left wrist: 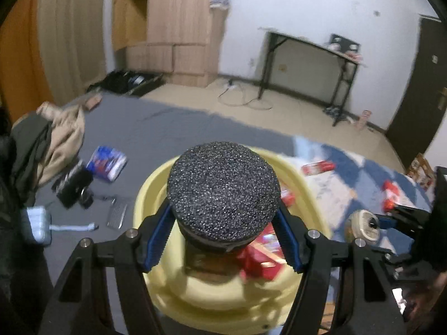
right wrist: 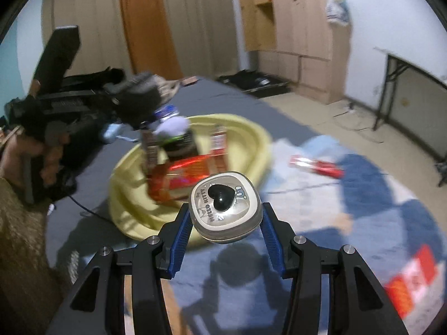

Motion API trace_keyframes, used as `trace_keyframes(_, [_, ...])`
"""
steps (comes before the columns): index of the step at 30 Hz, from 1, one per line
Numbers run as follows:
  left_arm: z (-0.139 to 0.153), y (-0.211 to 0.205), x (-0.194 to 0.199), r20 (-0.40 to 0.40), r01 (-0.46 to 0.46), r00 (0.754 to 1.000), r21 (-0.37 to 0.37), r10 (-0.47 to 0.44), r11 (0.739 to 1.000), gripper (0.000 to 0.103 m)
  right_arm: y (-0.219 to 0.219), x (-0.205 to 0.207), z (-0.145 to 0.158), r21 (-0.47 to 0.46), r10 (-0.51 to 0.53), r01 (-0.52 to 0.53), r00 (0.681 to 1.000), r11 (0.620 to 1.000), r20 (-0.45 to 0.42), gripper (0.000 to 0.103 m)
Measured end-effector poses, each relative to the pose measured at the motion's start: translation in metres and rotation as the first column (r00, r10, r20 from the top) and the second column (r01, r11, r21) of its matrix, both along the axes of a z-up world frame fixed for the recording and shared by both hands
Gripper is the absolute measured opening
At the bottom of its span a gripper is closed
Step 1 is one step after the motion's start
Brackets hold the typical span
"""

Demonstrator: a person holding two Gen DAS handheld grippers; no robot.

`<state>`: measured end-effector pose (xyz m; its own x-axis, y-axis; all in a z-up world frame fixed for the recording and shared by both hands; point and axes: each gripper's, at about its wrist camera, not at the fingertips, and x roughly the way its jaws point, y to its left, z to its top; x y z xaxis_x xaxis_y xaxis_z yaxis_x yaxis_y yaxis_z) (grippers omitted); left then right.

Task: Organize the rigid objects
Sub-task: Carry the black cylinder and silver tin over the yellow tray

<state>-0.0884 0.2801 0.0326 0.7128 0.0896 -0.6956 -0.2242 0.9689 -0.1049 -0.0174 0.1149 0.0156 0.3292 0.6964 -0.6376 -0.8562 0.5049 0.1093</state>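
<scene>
My left gripper [left wrist: 223, 212] is shut on a jar with a black glittery lid [left wrist: 223, 189], held over a yellow basin [left wrist: 156, 178]. Red boxes [left wrist: 259, 262] lie inside the basin. My right gripper [right wrist: 225, 212] is shut on a small cream container [right wrist: 226, 209] with a black heart knob on its lid, just in front of the basin's [right wrist: 251, 131] near rim. In the right wrist view the left gripper [right wrist: 134, 95] shows blurred at the left, above the basin and its red boxes [right wrist: 190, 173]. The right gripper [left wrist: 385, 220] appears at the right edge of the left wrist view.
The basin sits on a bed with a grey sheet [left wrist: 173, 128] and a blue-and-white blanket [right wrist: 363, 184]. Red packets [right wrist: 315, 166] [right wrist: 410, 282] lie on the blanket. Clothes [left wrist: 56, 139], a blue packet [left wrist: 106, 163] and small dark items [left wrist: 72, 187] lie at the left. A black table [left wrist: 307, 64] stands by the wall.
</scene>
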Motion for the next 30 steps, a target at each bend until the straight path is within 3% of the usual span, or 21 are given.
trace_keyframes(3, [-0.016,0.026,0.000,0.001,-0.067,0.998,-0.097,0.067,0.993,0.069,0.030,0.001,0.002,-0.036,-0.002,0.003,1.000,0.999,0.026,0.048])
trace_keyframes(8, [-0.016,0.039,-0.004,0.013,-0.146,0.989,-0.147,0.149,0.978,0.069,0.077,0.007,0.003,-0.058,0.020,-0.018,0.999,0.998,0.042,0.048])
trace_keyframes(13, [-0.016,0.064,-0.018,-0.004,-0.297,0.953,-0.239,0.304,0.925,0.069,0.105,0.009,0.001,-0.071,0.032,-0.028,0.998,0.997,0.051,0.048])
trace_keyframes(18, [-0.027,0.058,-0.005,-0.069,-0.293,0.956,-0.190,0.284,0.937,0.069,0.110,0.007,-0.004,-0.088,0.024,-0.018,0.998,0.996,0.065,0.048])
trace_keyframes(24, [-0.044,0.051,0.018,-0.116,-0.253,0.966,-0.209,0.232,0.945,0.069,0.113,0.003,-0.009,-0.103,0.029,-0.022,0.997,0.994,0.069,0.048])
trace_keyframes(30, [-0.064,0.038,0.042,-0.199,-0.214,0.964,-0.177,0.178,0.961,0.069,0.120,0.004,-0.017,-0.125,0.029,-0.021,0.998,0.992,0.062,0.048])
